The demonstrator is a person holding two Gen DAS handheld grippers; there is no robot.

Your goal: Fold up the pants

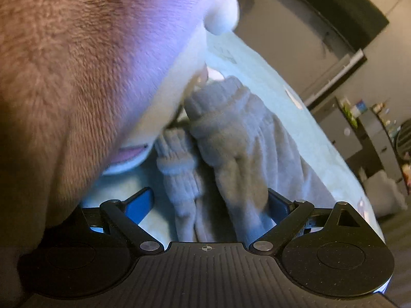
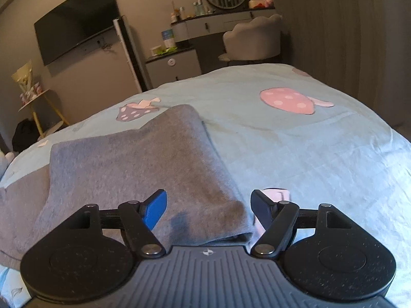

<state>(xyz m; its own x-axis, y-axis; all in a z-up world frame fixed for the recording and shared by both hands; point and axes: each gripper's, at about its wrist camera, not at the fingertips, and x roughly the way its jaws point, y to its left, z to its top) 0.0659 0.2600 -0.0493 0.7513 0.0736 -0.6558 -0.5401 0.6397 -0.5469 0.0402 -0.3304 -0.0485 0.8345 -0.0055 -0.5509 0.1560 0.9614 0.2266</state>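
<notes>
Your left gripper was wide open, pants bunched between its fingers, nothing clamped; a fuzzy sleeve blocked 9 to 12 o'clock. Your right gripper stood open over the folded edge, on the bed. TV at 11, chair at 1.

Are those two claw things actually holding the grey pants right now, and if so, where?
No. The left gripper and the right gripper both stand open. The grey pants lie folded on the bedspread, cloth between the jaws but unpinched.
</notes>
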